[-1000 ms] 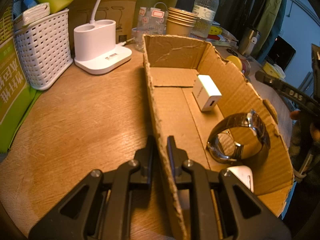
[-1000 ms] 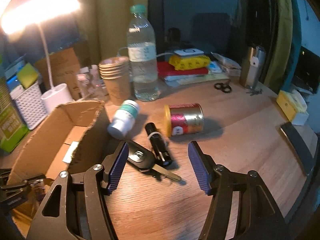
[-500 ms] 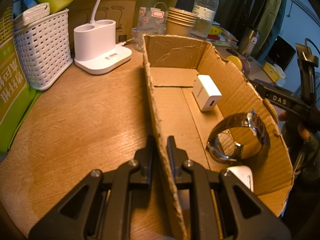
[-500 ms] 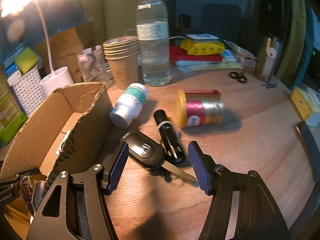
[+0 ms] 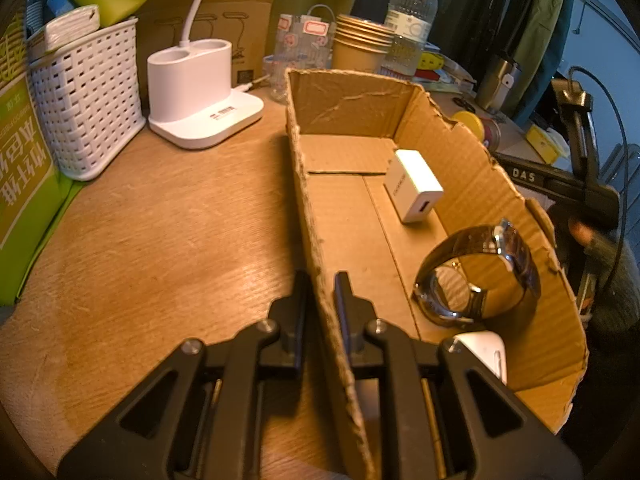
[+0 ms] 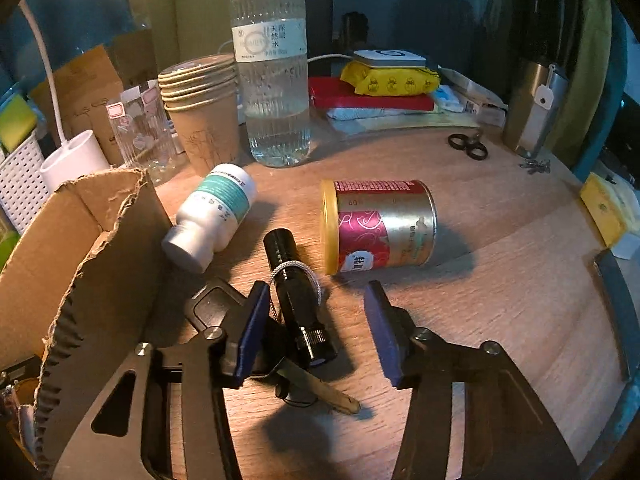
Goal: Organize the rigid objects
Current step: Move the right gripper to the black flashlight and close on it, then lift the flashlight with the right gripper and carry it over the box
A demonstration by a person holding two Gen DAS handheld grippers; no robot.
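Cardboard box (image 5: pixel 472 184) holds white charger (image 5: pixel 414 184), watch (image 5: pixel 480 276); left tool (image 5: pixel 320 292) clamps box wall; right tool (image 6: pixel 316 320) closing around flashlight (image 6: pixel 298 296).

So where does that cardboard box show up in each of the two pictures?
Left wrist view: the cardboard box fills the centre and right, its near wall clamped in the left tongs.
Right wrist view: the same box sits at the left edge, beside the closing right tongs, which straddle a black flashlight.
Shared landmark: the water bottle beside the stacked paper cups.
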